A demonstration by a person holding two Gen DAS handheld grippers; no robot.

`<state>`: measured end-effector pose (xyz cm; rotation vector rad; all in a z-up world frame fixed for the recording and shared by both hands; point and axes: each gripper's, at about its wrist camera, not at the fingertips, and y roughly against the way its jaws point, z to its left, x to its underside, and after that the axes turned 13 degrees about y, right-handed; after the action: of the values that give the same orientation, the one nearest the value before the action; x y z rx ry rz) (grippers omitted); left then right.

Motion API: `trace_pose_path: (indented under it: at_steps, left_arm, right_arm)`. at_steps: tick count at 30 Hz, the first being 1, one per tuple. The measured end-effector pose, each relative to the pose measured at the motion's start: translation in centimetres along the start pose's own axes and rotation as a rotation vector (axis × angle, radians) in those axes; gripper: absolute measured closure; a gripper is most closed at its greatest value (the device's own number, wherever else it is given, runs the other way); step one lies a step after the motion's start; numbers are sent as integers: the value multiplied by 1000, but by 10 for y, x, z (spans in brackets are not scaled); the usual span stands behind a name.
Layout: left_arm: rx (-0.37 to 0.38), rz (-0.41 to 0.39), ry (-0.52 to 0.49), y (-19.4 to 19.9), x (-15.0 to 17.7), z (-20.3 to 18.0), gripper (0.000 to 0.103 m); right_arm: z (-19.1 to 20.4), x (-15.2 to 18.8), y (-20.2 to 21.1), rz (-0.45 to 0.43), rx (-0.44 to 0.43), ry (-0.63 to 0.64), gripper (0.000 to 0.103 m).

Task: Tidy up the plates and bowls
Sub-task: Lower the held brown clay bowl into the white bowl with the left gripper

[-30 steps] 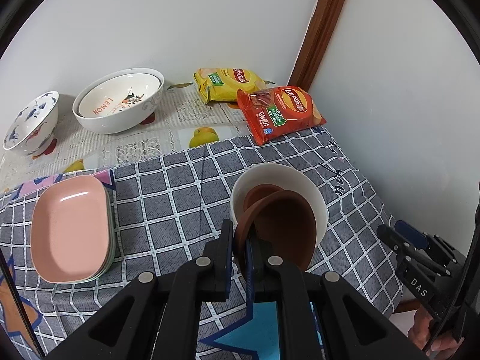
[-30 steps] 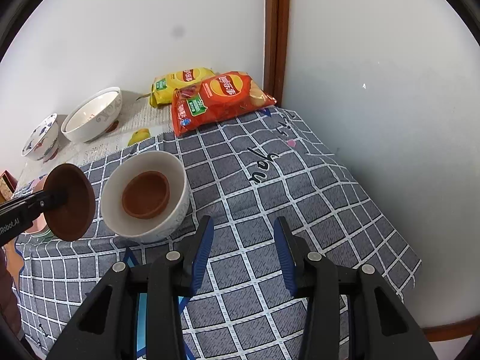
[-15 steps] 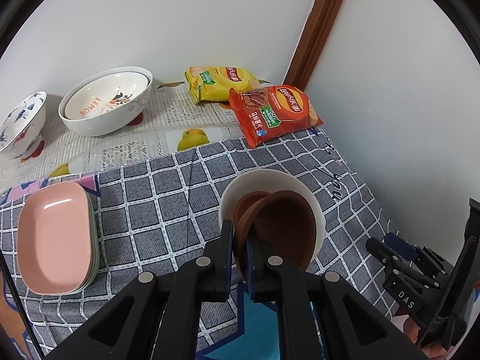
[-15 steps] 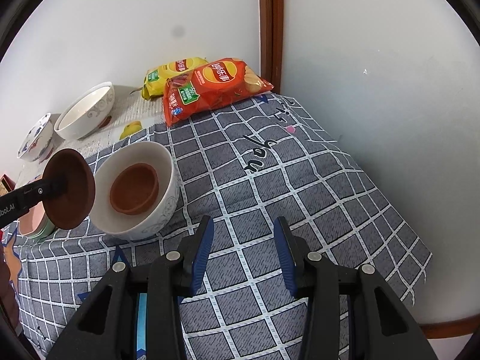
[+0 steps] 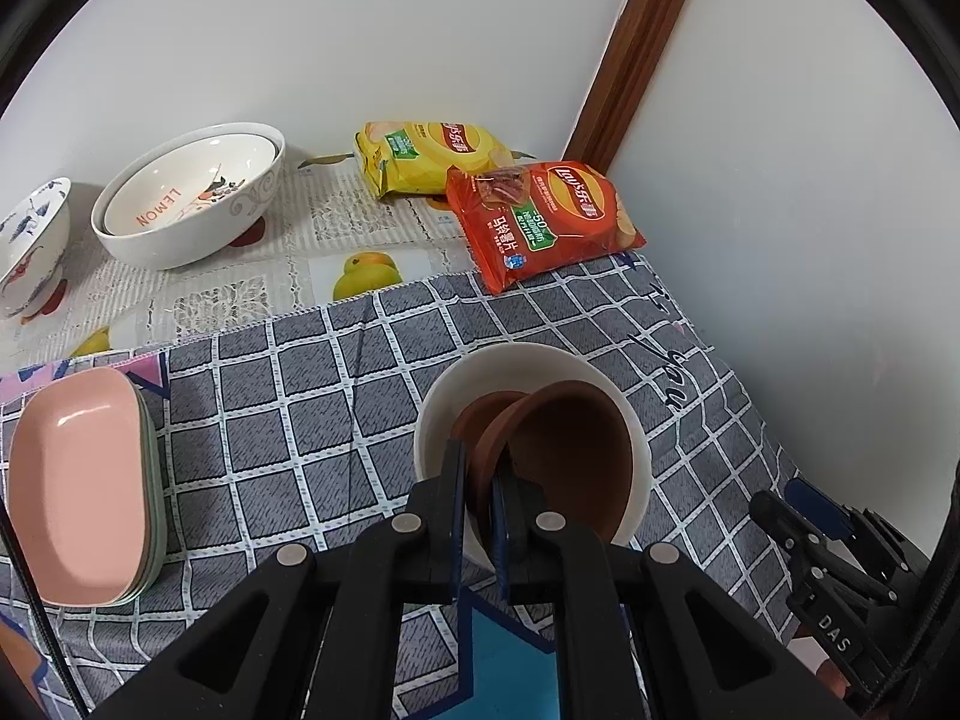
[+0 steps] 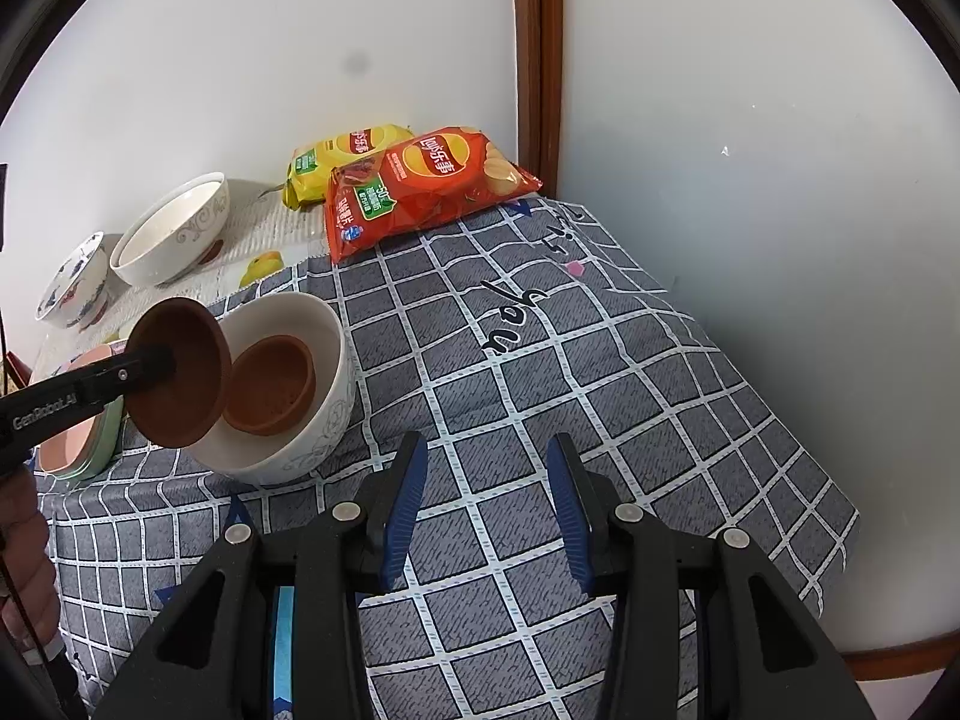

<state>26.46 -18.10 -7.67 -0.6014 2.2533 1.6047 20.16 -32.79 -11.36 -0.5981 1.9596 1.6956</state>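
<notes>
My left gripper (image 5: 480, 468) is shut on the rim of a brown bowl (image 5: 570, 456), held tilted over the near-left edge of a white bowl (image 5: 636, 438) on the checked cloth. In the right wrist view the same brown bowl (image 6: 180, 384) hangs at the white bowl's (image 6: 312, 432) left rim, clamped by the left gripper (image 6: 162, 363). A second brown bowl (image 6: 270, 387) rests inside the white bowl, also seen in the left wrist view as a brown bowl (image 5: 480, 414) behind the held one. My right gripper (image 6: 486, 498) stands open over bare cloth, right of the white bowl.
A stack of pink plates (image 5: 78, 480) lies at the left. Two nested white bowls (image 5: 186, 204) and a blue-patterned bowl (image 5: 30, 252) stand at the back left. Yellow (image 5: 426, 156) and red (image 5: 540, 216) crisp bags lie by the corner. Walls close the back and right.
The left gripper has carried the brown bowl closer over the white bowl and slightly lower. The right gripper has stayed where it was.
</notes>
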Motion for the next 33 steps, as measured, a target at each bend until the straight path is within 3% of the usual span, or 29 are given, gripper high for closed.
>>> trace_pose_path:
  at_steps: [33]
  left_arm:
    - [-29, 37, 18, -34, -12, 8, 95]
  right_arm:
    - [4, 0, -11, 6, -8, 1, 62]
